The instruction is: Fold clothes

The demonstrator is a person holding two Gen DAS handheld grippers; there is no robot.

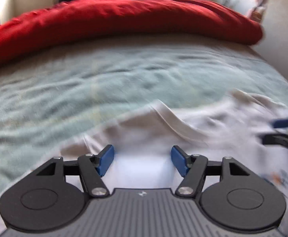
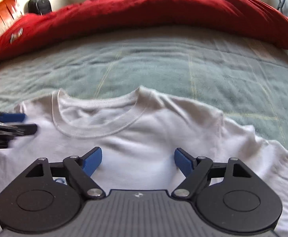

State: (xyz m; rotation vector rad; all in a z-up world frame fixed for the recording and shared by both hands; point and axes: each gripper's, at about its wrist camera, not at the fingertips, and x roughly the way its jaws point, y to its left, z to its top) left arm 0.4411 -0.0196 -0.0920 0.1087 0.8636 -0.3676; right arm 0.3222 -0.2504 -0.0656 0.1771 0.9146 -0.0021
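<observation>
A white T-shirt (image 2: 144,138) lies spread on the bed, its round collar (image 2: 96,118) facing away from me. In the right wrist view my right gripper (image 2: 138,161) hovers over the chest below the collar, blue pads wide apart with only flat cloth beneath. In the left wrist view the T-shirt (image 1: 213,122) fills the lower right, blurred. My left gripper (image 1: 143,159) is open above its left shoulder area, nothing pinched. Each gripper shows at the other view's edge: the left gripper (image 2: 11,124) beside the collar, the right gripper (image 1: 284,130) at far right.
A pale green blanket (image 2: 163,67) covers the bed. A red duvet (image 2: 144,9) is bunched along the far side. A dark bag (image 2: 39,4) stands beyond the bed at left, with a cream wall behind.
</observation>
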